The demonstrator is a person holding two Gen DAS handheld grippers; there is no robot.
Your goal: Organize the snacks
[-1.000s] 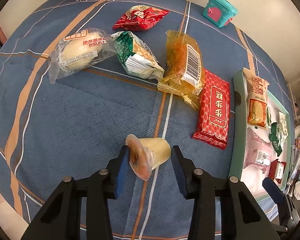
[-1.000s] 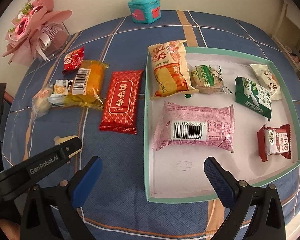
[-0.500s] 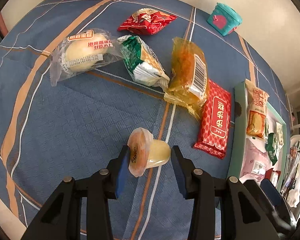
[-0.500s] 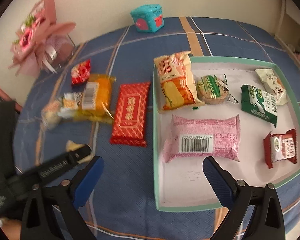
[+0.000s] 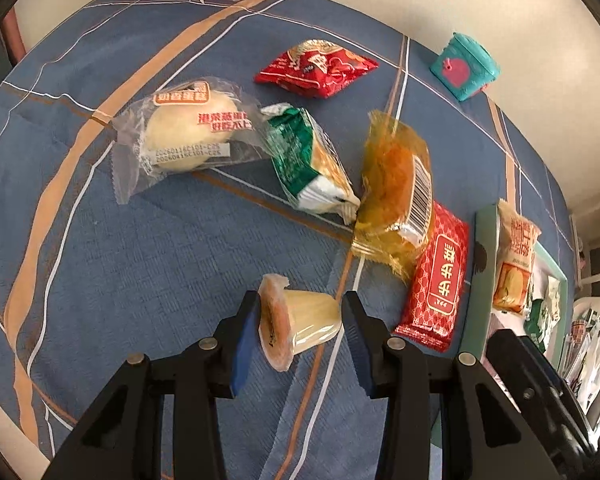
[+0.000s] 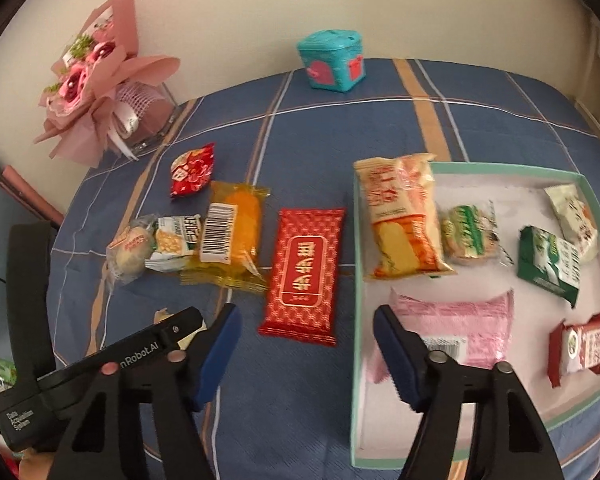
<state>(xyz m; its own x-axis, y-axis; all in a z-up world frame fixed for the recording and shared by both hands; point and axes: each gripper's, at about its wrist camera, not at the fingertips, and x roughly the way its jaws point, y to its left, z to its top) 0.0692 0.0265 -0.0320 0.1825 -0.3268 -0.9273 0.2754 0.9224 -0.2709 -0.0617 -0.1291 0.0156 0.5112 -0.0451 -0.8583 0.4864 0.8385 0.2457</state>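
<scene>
The left gripper (image 5: pixel 300 320) clamps a jelly cup (image 5: pixel 296 322) just above the blue tablecloth (image 5: pixel 140 260), seen only by its own camera, while the right gripper (image 6: pixel 306 344), fingers spread wide, hovers between a red packet (image 6: pixel 304 270) and the tray (image 6: pixel 356 400) of snacks.

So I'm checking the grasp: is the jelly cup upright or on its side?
On its side. The jelly cup lies between the left gripper's fingers, its sealed lid facing the left pad.
</scene>
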